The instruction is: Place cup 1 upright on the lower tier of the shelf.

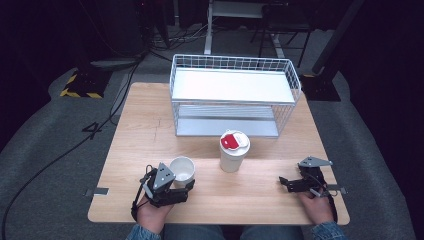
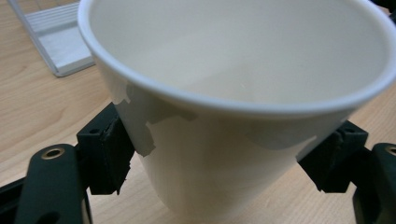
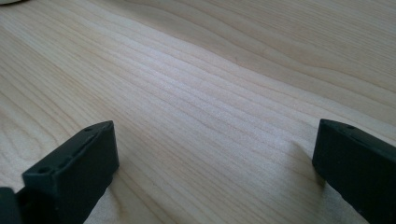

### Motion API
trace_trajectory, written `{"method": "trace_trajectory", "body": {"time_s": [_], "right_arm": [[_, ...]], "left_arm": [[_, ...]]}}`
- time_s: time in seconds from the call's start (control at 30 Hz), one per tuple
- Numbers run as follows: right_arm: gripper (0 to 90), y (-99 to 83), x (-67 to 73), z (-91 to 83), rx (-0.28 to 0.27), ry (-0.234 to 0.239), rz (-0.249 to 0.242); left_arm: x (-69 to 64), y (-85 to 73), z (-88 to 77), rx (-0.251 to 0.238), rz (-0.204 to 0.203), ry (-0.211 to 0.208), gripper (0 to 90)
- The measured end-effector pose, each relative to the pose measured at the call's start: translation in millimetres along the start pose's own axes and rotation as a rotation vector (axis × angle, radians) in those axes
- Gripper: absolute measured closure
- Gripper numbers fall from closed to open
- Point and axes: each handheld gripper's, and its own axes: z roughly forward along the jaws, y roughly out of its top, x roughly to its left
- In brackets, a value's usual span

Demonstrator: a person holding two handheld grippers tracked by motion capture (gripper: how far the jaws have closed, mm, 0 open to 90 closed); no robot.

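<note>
The left gripper (image 1: 186, 186) is clamped on an open white paper cup (image 1: 182, 169), its black pads (image 2: 108, 156) pressing the cup's wall from both sides below the rim. The cup sits at the near left of the wooden tabletop (image 1: 150, 130), well apart from the lidded white cup (image 1: 234, 151) in front of the wire rack (image 1: 232, 95). The right gripper (image 1: 286, 183) rests released, with bare wood between its jaws.

In the left gripper view the white cup (image 2: 233, 140) runs off the top and bottom edges, so its base can't be seen. The wire rack (image 2: 56, 37) is cut off at upper left.
</note>
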Motion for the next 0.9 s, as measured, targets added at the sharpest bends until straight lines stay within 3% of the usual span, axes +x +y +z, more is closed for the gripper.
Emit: {"method": "trace_trajectory", "body": {"time_s": [0.17,0.7,0.9], "right_arm": [[0.4,0.0,0.0,0.0,0.000,0.000,0.000],[0.4,0.0,0.0,0.0,0.000,0.000,0.000],[0.3,0.0,0.0,0.0,0.000,0.000,0.000]], "left_arm": [[6.0,9.2,-1.1,0.005,-0.024,-0.002,22.1],[15.5,38.1,0.4,-0.011,0.001,0.021,22.0],[21.5,50.2,6.6,-0.022,-0.016,0.021,22.1]]}}
